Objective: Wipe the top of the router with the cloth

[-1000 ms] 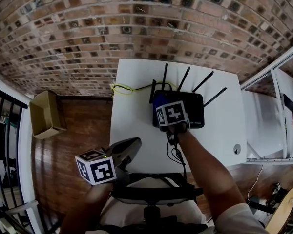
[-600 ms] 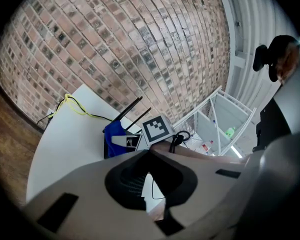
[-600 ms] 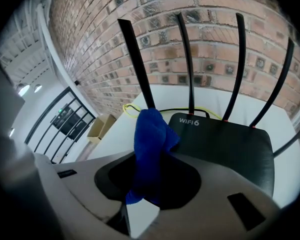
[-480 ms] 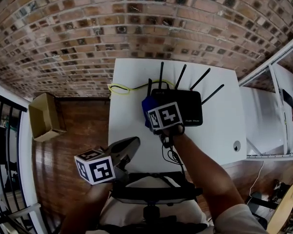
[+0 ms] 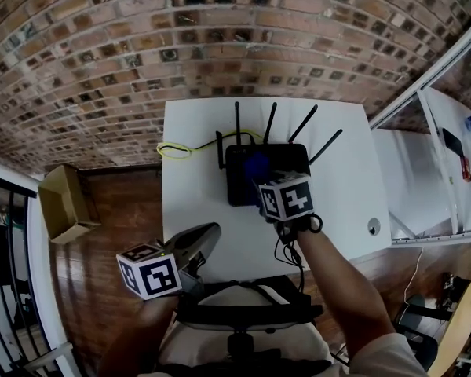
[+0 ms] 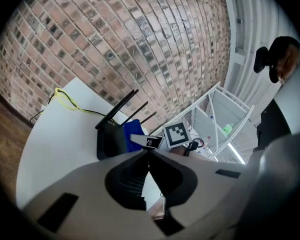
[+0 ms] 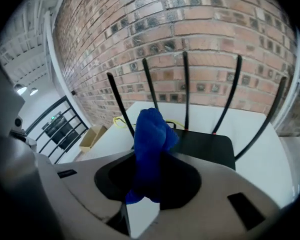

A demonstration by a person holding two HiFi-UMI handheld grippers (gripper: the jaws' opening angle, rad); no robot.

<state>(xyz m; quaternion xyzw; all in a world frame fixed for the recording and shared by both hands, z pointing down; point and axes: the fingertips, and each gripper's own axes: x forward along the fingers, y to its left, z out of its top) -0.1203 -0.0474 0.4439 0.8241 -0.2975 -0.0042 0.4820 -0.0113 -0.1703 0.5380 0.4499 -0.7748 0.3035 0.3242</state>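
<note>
A black router (image 5: 286,162) with several upright antennas sits at the back of the white table (image 5: 345,187). My right gripper (image 5: 261,173) is shut on a blue cloth (image 5: 257,166), which rests on the router's top, left of its middle. From the right gripper view, the cloth (image 7: 151,134) bunches up between the jaws of the right gripper (image 7: 150,151), with the router (image 7: 207,145) just beyond. My left gripper (image 5: 206,236) hangs shut and empty at the table's near left edge, away from the router. The left gripper view shows the left gripper (image 6: 149,152), the router (image 6: 109,138) and the cloth (image 6: 133,134).
A yellow cable (image 5: 175,149) loops off the router's left side to the table edge. A black cord (image 5: 287,250) trails under my right gripper. On the wood floor at left stand a cardboard box (image 5: 63,204) and a black railing (image 5: 8,234). A brick wall stands behind the table, and a white frame (image 5: 424,116) on its right.
My right gripper has carried the cloth from the router's left edge rightward onto its top. The left gripper has stayed put.
</note>
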